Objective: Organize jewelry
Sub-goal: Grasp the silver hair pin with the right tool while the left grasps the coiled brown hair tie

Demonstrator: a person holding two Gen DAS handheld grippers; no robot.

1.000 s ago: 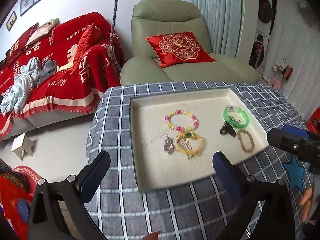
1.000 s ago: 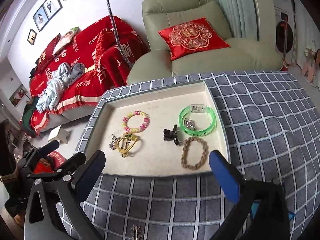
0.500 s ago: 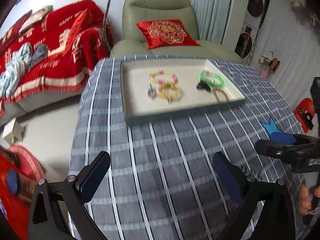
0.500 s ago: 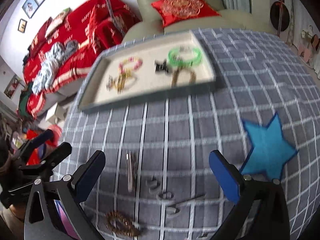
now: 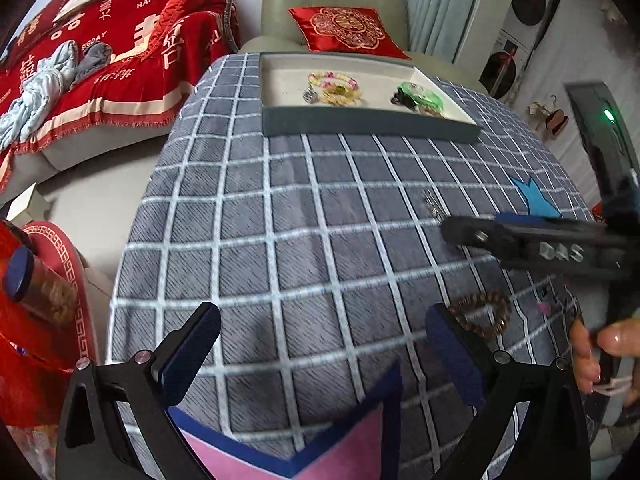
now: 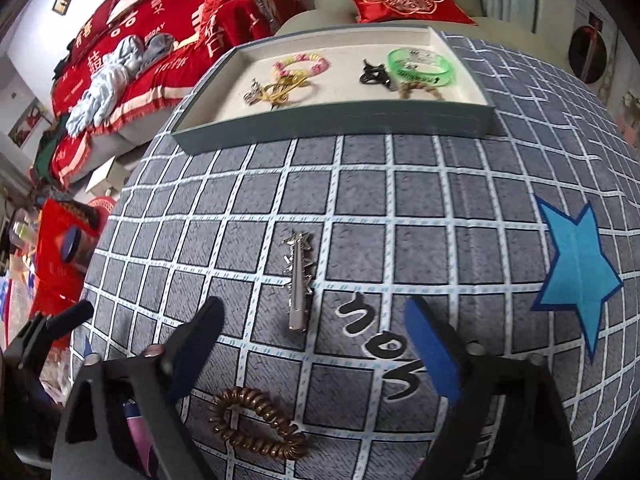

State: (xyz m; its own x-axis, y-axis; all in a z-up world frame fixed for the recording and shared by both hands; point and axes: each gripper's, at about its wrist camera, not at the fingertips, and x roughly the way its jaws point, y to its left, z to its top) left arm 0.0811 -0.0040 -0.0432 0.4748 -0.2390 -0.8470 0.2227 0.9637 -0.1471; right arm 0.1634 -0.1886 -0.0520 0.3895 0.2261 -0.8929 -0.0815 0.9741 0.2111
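Your right gripper [image 6: 316, 344] hung over the grey checked tablecloth [image 6: 400, 184], its jaws wide but closing, gripping nothing; the silver star-studded hair clip [image 6: 298, 280] lay just ahead between them, the brown coiled hair tie [image 6: 256, 424] nearer you. Your left gripper [image 5: 320, 356] stood wide open and empty. The shallow grey tray [image 6: 332, 124] at the far edge held a green translucent bangle [image 6: 420, 66] and other jewelry.

Both grippers were black angular frames with silver screws and blue pads on the fingers [image 6: 430, 354]. The right gripper's [image 5: 532, 240] finger carried raised pale lettering. A hand [image 5: 600, 356] showed long pale nails.
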